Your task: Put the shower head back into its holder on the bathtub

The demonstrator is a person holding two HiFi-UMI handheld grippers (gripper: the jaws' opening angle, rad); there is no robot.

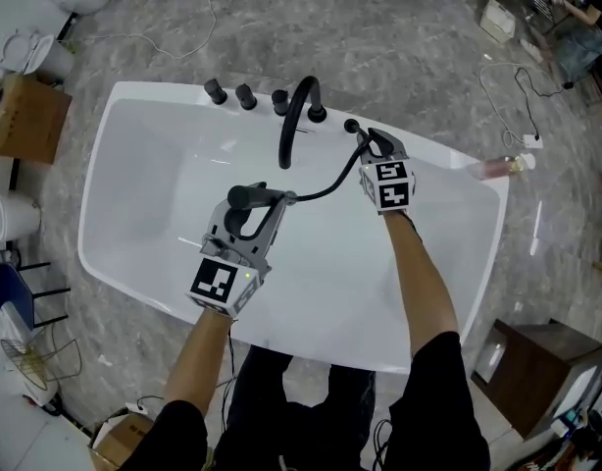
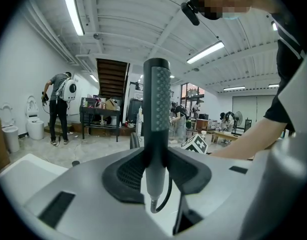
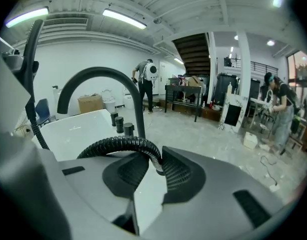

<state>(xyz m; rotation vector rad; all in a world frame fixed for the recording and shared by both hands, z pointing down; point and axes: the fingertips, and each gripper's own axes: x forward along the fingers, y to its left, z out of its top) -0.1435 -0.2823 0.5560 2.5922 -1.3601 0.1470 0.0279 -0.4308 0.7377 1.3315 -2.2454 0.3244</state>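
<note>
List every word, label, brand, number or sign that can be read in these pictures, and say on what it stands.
None can be read.
The marker cube on the left gripper and the marker cube on the right gripper: square patterns only, no letters.
The cardboard box: print, if any, too small to read.

Your 2 short sleeves (image 1: 446,376) are black, as are your trousers (image 1: 291,395). The left hand-held gripper (image 1: 257,200) and right hand-held gripper (image 1: 376,145) have pale grey shells with dark ribbed pads (image 2: 126,176). Each carries 1 cube (image 1: 221,283) of black-and-white square markers.
</note>
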